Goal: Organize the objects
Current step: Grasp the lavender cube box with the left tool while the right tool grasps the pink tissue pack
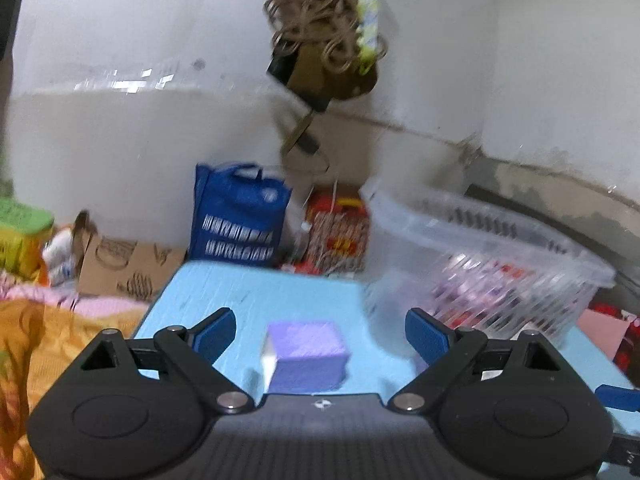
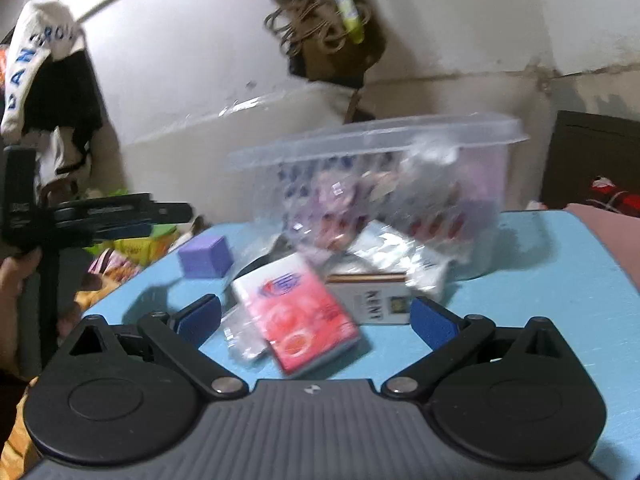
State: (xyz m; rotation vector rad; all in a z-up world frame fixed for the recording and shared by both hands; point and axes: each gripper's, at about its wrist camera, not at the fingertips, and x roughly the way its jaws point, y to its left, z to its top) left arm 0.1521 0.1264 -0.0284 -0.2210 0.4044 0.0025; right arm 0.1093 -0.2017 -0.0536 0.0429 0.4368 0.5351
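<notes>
A purple cube sits on the light blue table, between the blue pads of my left gripper, which is open and not touching it. My right gripper is open too, with a red and pink packet lying on the table between its fingers, untouched. Beside that packet lie a white carton, a silvery packet and a clear plastic bag. Behind them stands a clear plastic basket with several packets inside. In the right wrist view the cube is at the left, near the left gripper held by a hand.
Beyond the table's far edge stand a blue bag, a cardboard box and a red patterned pack. Orange cloth lies left of the table. A brown bundle hangs on the white wall. Dark furniture stands at the right.
</notes>
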